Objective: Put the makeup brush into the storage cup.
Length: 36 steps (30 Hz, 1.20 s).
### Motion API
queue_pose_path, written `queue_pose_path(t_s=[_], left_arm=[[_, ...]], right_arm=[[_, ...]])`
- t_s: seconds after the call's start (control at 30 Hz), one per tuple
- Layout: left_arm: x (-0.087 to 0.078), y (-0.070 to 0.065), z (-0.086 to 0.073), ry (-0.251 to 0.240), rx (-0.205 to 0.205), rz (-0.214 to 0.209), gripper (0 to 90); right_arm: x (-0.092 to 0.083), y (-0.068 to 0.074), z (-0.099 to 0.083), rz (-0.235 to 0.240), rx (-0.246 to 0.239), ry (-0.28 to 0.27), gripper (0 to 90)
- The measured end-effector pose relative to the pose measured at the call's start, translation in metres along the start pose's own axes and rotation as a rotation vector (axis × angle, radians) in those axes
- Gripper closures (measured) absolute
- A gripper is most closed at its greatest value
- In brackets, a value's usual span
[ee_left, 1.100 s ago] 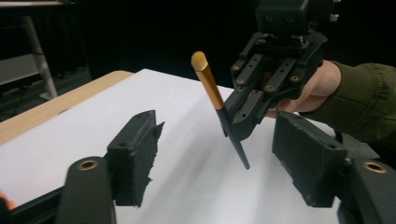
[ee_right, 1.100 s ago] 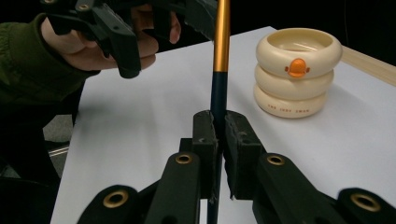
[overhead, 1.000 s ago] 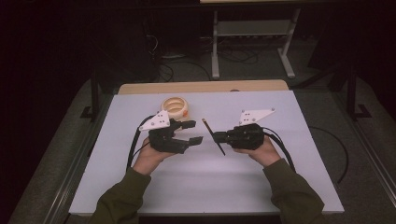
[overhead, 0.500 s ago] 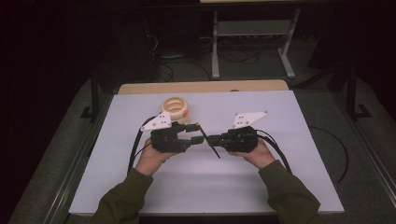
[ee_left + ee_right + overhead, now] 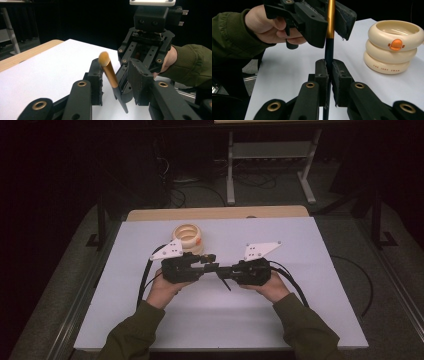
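brush (image 5: 330, 32) between both claws, mid-table

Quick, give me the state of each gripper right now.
Left gripper: jaws have just been closing around the gold part of the makeup brush; pads not yet pressing on it.
Right gripper: shut on the brush's dark handle.

Both forearms reach forward, grippers facing tip to tip. The right gripper (image 5: 327, 72) is clamped tight; the left gripper (image 5: 115, 86) has been closing, apparently not yet pressing.
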<state>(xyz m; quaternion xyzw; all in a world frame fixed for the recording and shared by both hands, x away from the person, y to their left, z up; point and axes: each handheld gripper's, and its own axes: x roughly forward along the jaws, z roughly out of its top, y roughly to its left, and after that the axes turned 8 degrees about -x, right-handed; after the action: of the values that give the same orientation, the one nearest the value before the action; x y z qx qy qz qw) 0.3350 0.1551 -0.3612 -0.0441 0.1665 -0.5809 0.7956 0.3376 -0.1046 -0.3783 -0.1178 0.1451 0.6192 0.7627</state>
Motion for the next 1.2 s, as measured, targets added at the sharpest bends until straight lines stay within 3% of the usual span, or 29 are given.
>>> queue_pose_path(t_s=[0.77, 1.2], left_arm=[[-0.0016, 0.0021, 0.0004, 0.01, -0.011, 0.003, 79.5], [0.001, 0.0008, -0.0006, 0.027, -0.02, -0.004, 83.2]], right_arm=[[0.0034, 0.0015, -0.0001, -0.006, -0.016, 0.008, 82.4], [0.0072, 0.0013, -0.0016, -0.001, -0.02, 0.021, 82.0]])
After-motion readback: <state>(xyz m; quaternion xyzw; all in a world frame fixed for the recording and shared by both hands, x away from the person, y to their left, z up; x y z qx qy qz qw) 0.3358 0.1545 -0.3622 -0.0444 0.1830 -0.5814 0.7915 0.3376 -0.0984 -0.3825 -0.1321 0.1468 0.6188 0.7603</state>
